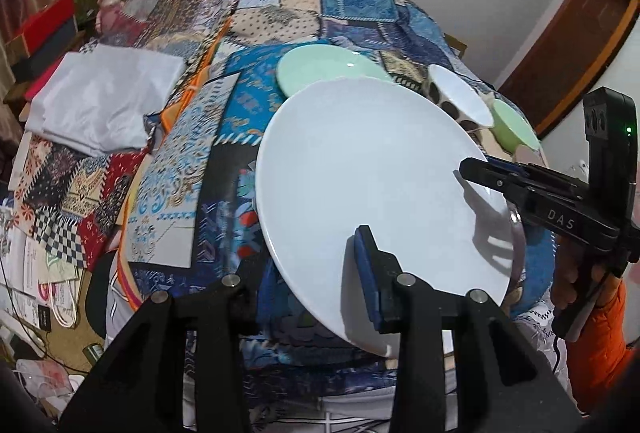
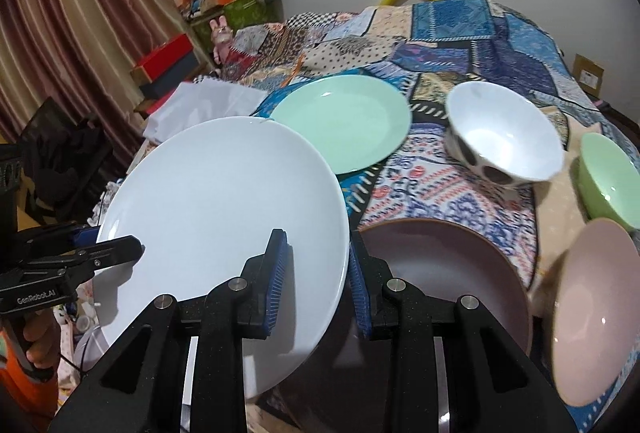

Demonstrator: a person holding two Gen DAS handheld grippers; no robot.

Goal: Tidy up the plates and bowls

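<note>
the large white plate point(image 1: 372, 189) is held tilted above the patchwork quilt point(image 1: 192, 137), caught at two places on its rim. the left gripper point(image 1: 316, 269) clamps the near edge, one blue-padded finger lying on the plate's upper face and the other hidden under it; in the right wrist view the same tool point(image 2: 120, 247) reaches in from the left and pinches the plate point(image 2: 224, 217) at its left rim. the right gripper point(image 2: 316, 281) is clenched on the plate's right edge, one pad on top and one beneath, and from the left wrist view it point(image 1: 476, 169) comes in from the right, with an orange sleeve point(image 1: 596, 329) behind it. just under and beside the white plate's right side sits a mauve plate point(image 2: 452, 265) on the quilt. beyond it lies a mint green plate point(image 2: 344, 121), partly overlapped in view by the white one. further right stand a white bowl with dark spots point(image 2: 504, 137), a light green bowl point(image 2: 608, 177) and, nearest the camera, a pink bowl point(image 2: 592, 313), tilted and blurred. a folded white cloth point(image 1: 104, 97) rests on the quilt's left side, well apart from the dishes.
</note>
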